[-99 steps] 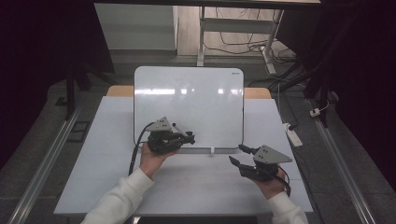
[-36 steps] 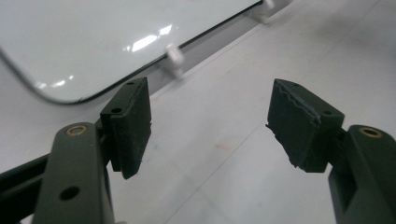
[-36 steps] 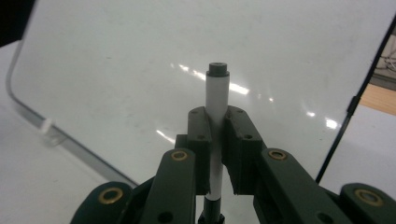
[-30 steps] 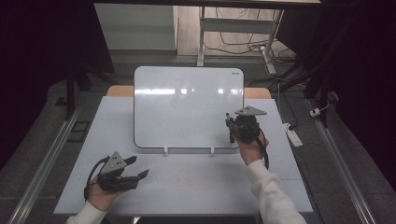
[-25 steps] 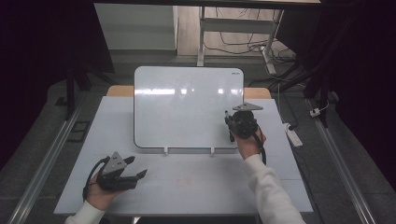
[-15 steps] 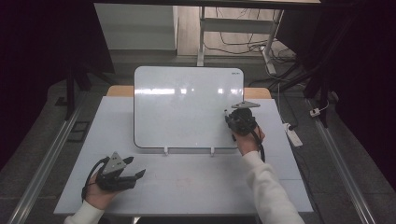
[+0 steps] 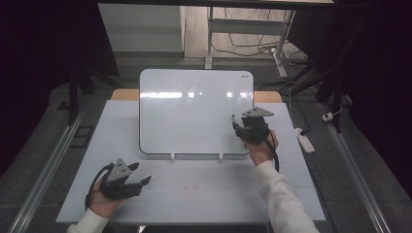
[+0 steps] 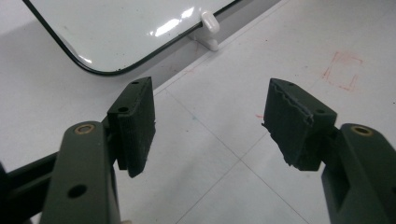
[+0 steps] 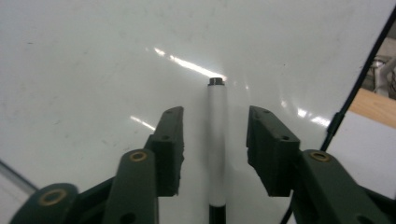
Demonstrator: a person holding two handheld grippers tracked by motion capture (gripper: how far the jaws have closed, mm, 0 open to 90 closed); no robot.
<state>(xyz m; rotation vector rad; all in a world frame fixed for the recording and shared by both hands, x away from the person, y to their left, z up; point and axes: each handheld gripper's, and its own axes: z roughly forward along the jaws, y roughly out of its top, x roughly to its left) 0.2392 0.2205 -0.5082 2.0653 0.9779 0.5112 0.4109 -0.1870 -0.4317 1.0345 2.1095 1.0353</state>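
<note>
The right gripper (image 9: 215,149) has just spread its fingers; the marker (image 9: 217,140) lies between them untouched, pointing to 12 o'clock.

- I work in what looks like a lab or recording room, dark around the edges of the frame.
- My white table (image 7: 194,194) fills the middle, with a whiteboard (image 7: 194,111) propped on small white stands.
- Loose cables (image 7: 252,43) lie on the floor at the top centre, under a metal desk frame (image 7: 243,29).
- A white power strip (image 7: 305,138) lies on the floor at the right.
</note>
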